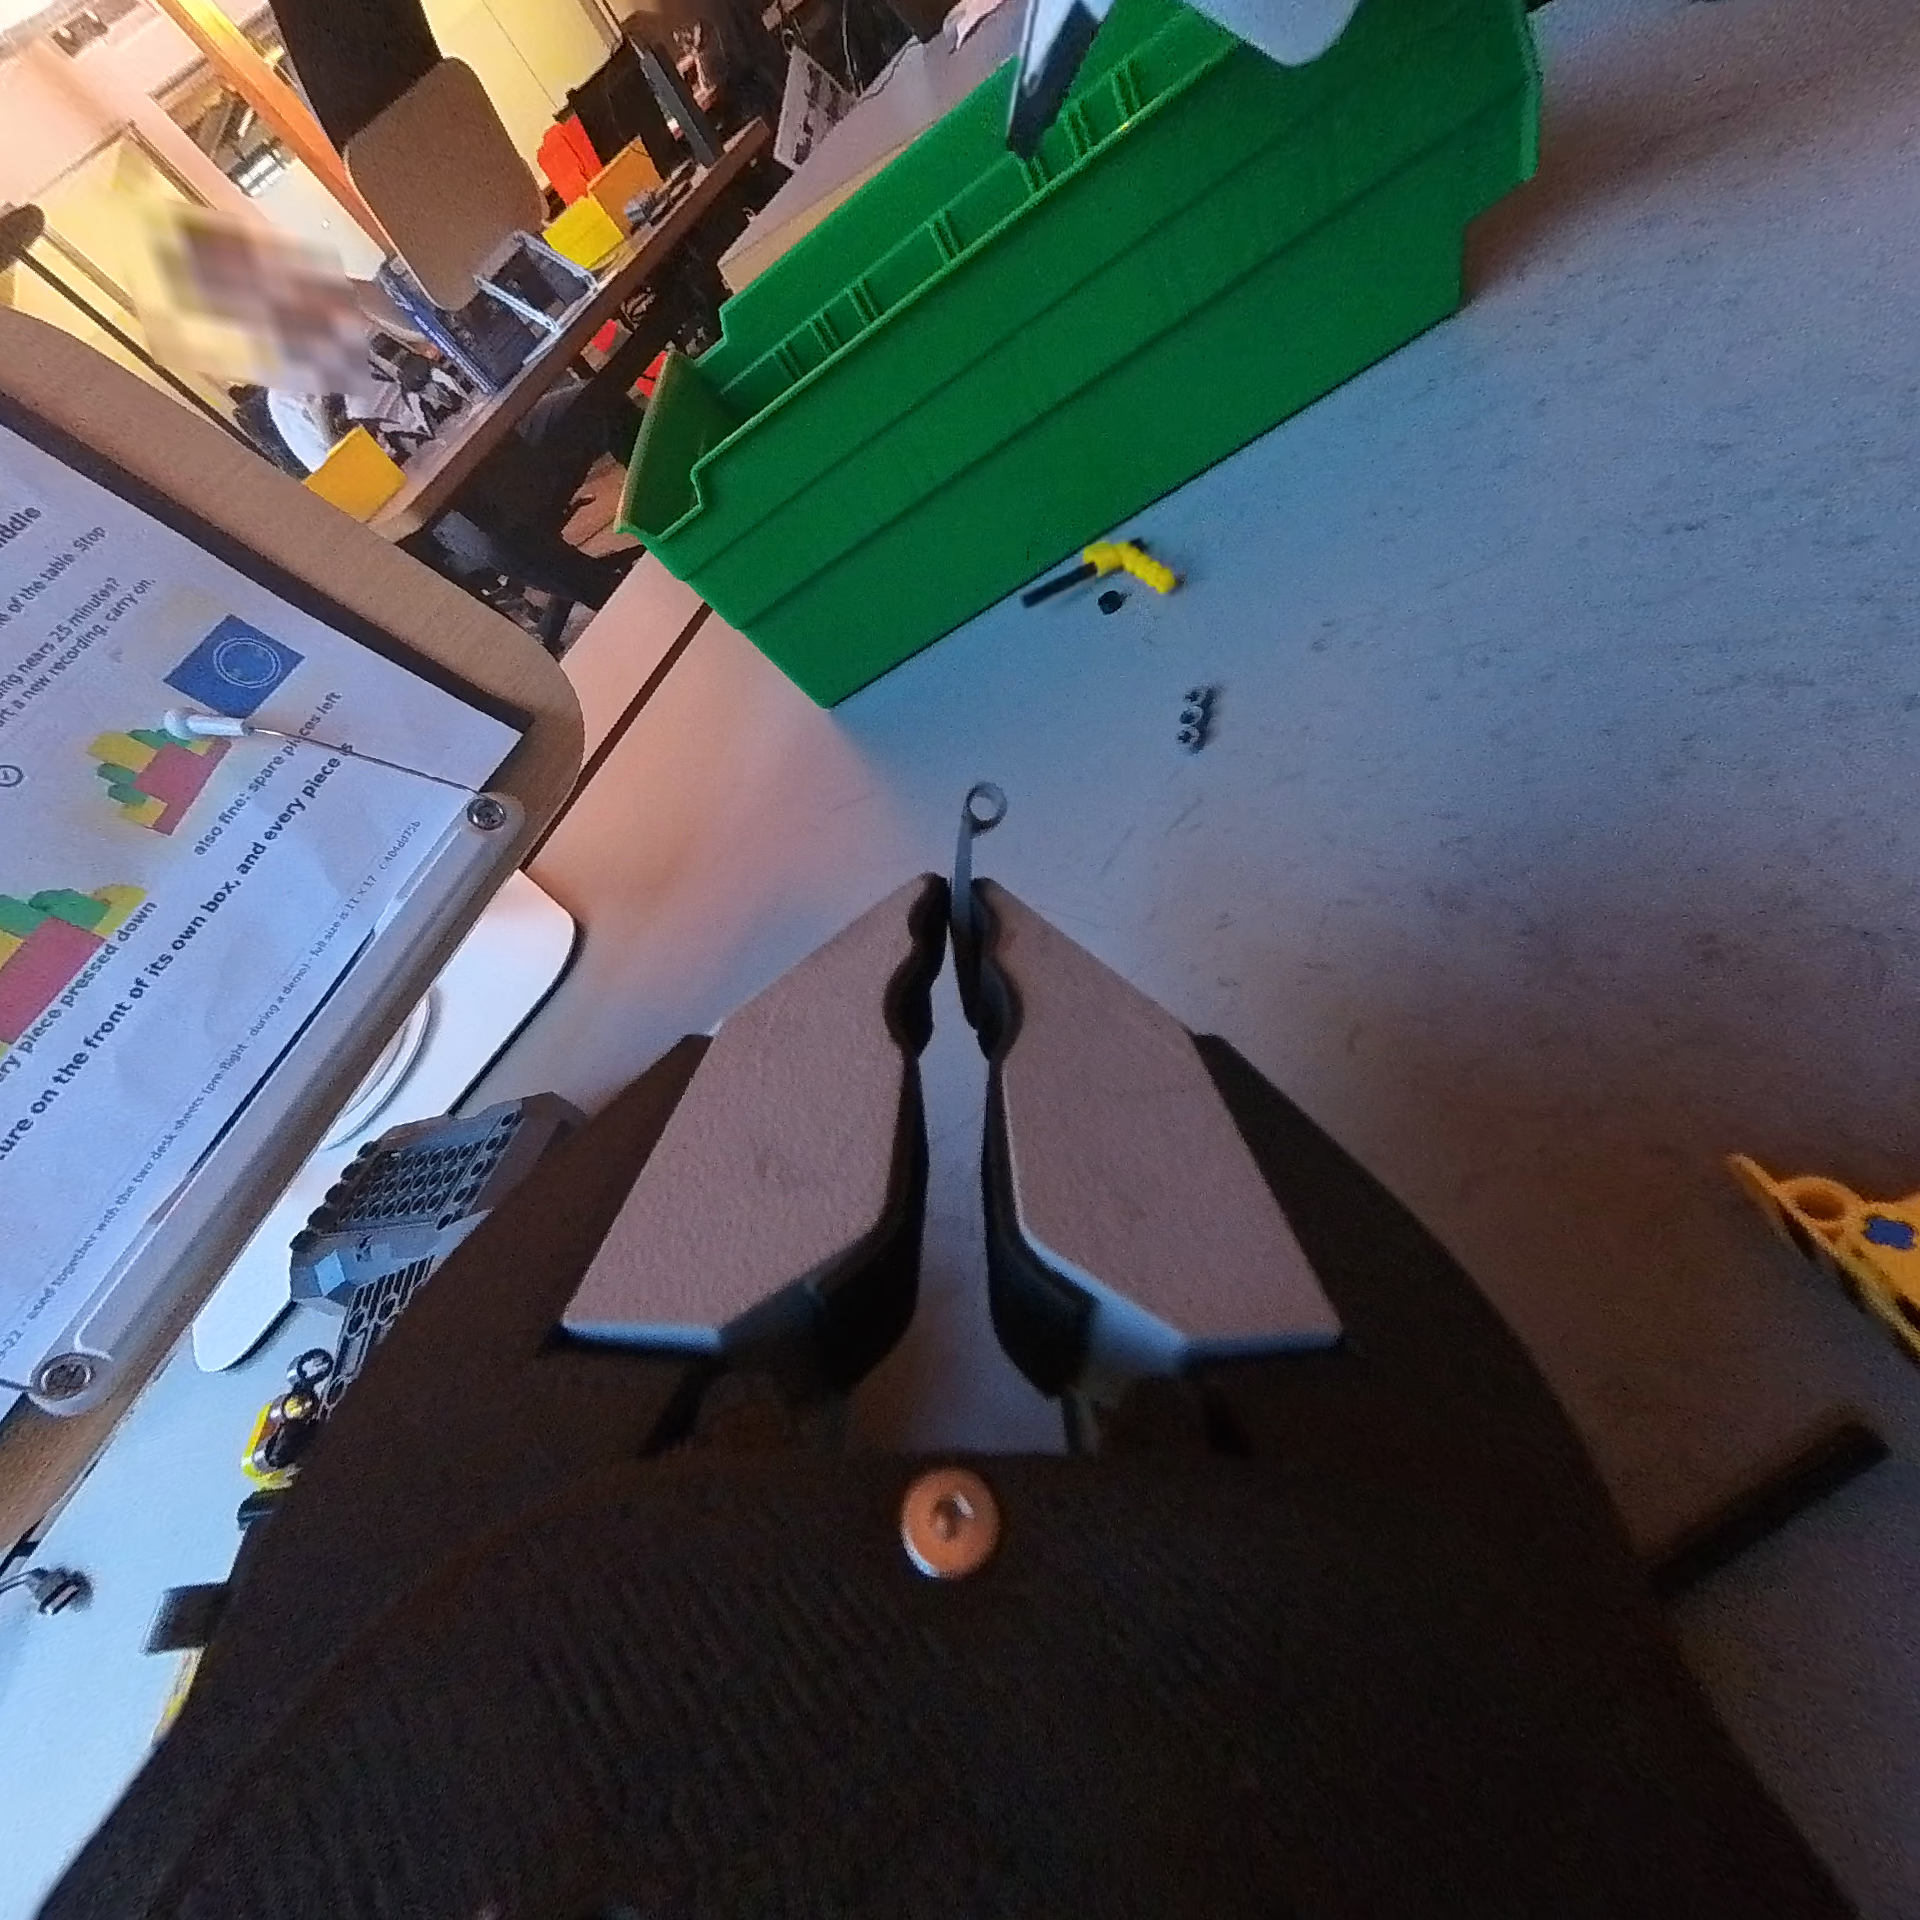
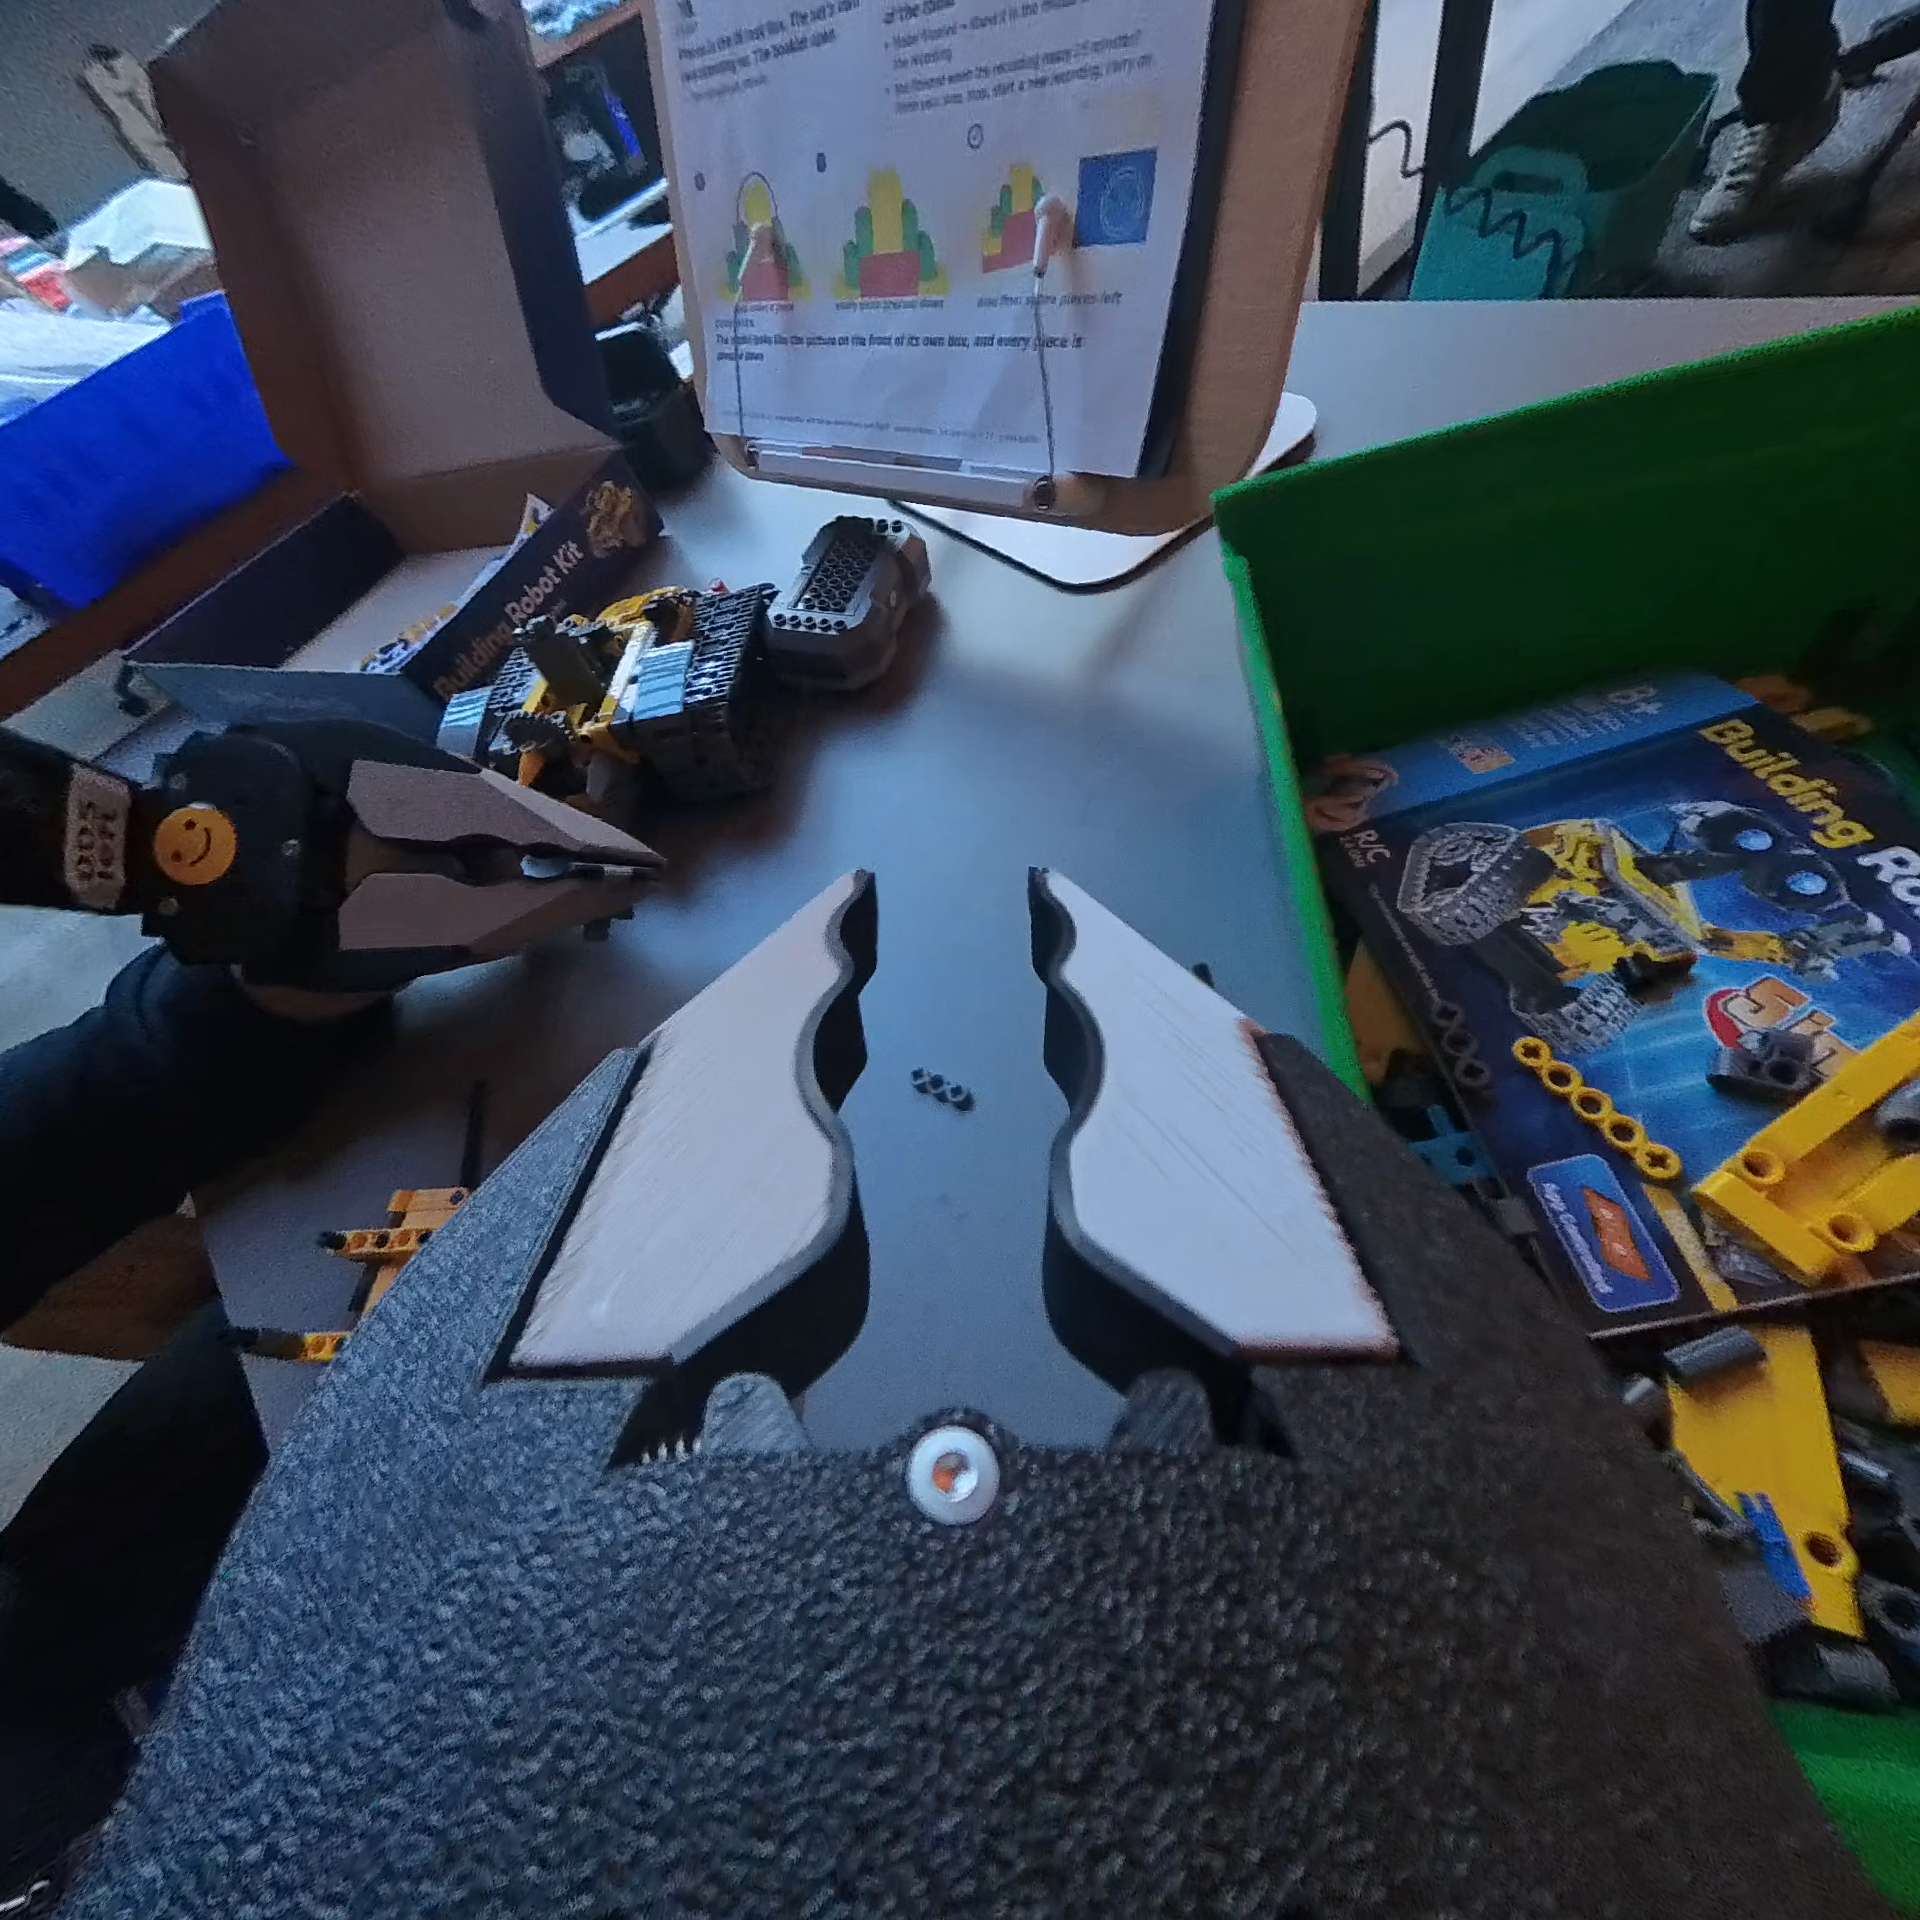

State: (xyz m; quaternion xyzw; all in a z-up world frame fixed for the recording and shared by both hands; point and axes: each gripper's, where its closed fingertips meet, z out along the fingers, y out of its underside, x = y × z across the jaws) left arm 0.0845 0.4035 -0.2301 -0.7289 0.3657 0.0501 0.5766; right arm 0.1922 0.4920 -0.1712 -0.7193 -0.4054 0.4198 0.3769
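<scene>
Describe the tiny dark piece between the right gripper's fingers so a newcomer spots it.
Start at the green bin on the table's right. Just left of it, the open right gripper frames bare tabletop. There lies the small dark connector, alone, lumpy and black, unlike the yellow beams farther left.

Green bin (image 1: 1091, 416), grey beam (image 1: 966, 904), blk tongs.

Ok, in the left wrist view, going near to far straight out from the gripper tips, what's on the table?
Left gripper shut on thin grey beam → small dark connector → yellow and black pin piece → green bin.
</scene>
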